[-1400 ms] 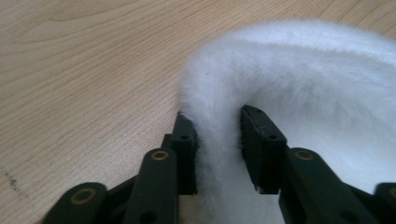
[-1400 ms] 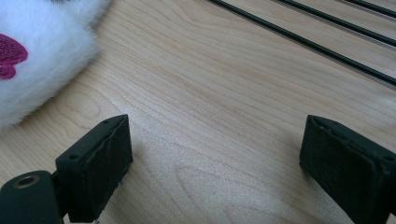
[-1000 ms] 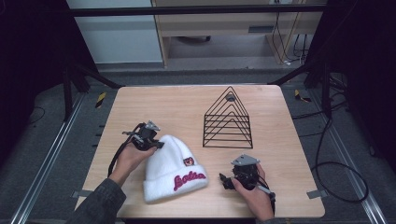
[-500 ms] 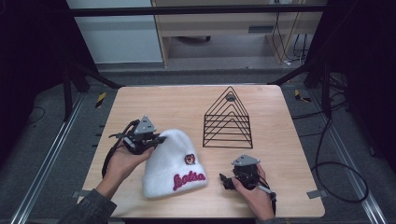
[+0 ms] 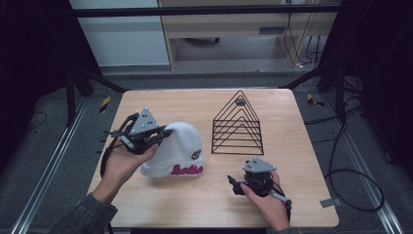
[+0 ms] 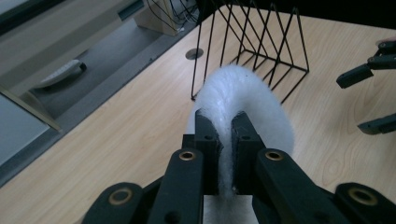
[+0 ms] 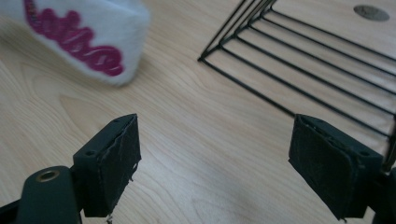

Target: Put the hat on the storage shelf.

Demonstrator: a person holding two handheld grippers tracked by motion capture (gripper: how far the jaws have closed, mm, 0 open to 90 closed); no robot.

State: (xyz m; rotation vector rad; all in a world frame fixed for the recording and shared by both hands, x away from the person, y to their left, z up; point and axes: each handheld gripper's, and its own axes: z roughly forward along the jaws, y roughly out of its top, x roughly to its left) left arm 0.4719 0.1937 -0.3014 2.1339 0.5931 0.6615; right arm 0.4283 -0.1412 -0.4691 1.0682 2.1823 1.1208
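A white knit beanie (image 5: 178, 151) with a pink word on its cuff lies at the table's front left. My left gripper (image 5: 165, 134) is shut on the hat's crown from the left and holds that end raised. In the left gripper view the white knit (image 6: 243, 88) is pinched between the two black jaws of the left gripper (image 6: 225, 121). My right gripper (image 5: 234, 184) hovers at the front right of the table, pointing left toward the hat. In its own view the right gripper (image 7: 215, 149) stands open and has just been closing a little, with only bare wood between the jaws. The hat's cuff (image 7: 84, 37) lies ahead of it.
A black wire rack (image 5: 237, 124) shaped like a triangle stands right of the hat, also in the left gripper view (image 6: 252, 42) and close ahead of the right jaw (image 7: 303, 60). The wooden table (image 5: 292, 117) has a round grommet (image 5: 239, 102) behind the rack. Dark floor lies beyond the edges.
My left hand has risen and drawn back to the left with the hat's crown in its grip, lifting that end. The right hand has risen slightly and its jaws have narrowed a little.
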